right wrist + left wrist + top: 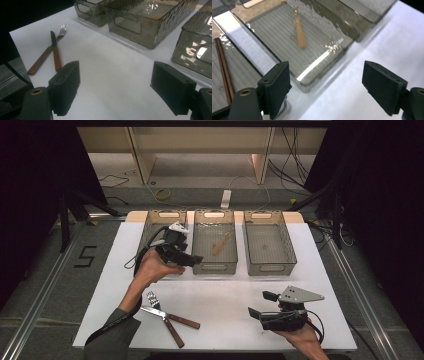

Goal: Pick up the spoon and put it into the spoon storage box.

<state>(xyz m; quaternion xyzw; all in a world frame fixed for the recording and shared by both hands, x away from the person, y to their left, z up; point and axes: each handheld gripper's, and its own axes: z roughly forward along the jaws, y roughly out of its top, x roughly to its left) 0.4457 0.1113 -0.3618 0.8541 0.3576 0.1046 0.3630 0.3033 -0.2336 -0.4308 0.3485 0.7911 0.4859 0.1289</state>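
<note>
Only left gripper (325, 87) view shows chopsticks (223, 70) w/ spoon (300, 35).

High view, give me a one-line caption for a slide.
Left tongs open near the middle bin; fork and knife wait on the table.

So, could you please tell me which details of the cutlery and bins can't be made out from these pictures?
- Wooden-handled piece in the middle bin: its head is blurred in the left gripper view and too small in the high view.
- Chopsticks in the left bin: cut off by the frame edge and the left gripper.
- Fork: its handle lies partly under the knife.
</note>
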